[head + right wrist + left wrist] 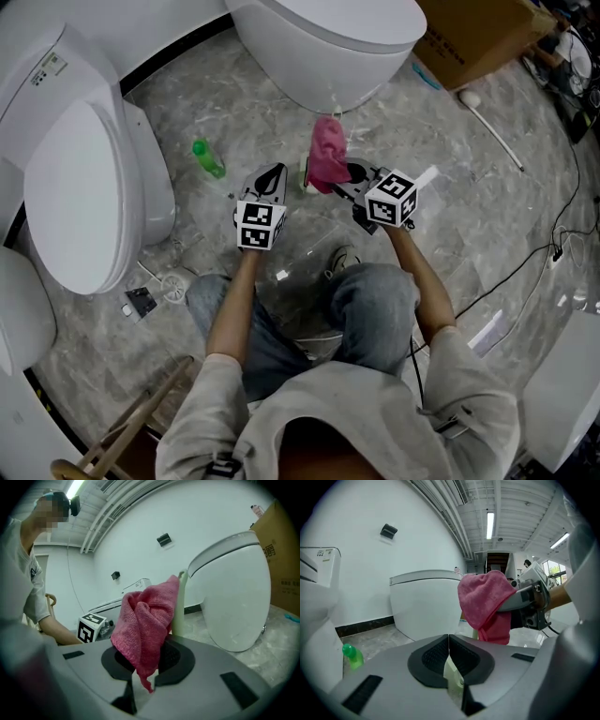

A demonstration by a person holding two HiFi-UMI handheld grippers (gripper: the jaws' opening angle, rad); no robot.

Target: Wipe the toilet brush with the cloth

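My right gripper (345, 178) is shut on a pink cloth (327, 155), which hangs bunched from its jaws (140, 663). The cloth (145, 620) is draped against a pale, upright toilet brush handle (178, 606). My left gripper (277, 173) sits just left of the cloth, and its jaws (449, 653) are shut on the lower part of that pale handle (453, 672). In the left gripper view the cloth (485, 604) covers the handle ahead of the jaws, with the right gripper (525, 599) behind it. The brush head is hidden.
A white toilet (328, 47) stands straight ahead and another (84, 178) at the left. A green bottle (208, 157) lies on the marble floor. A cardboard box (478, 33), a white stick (495, 131) and cables (553, 244) are at the right.
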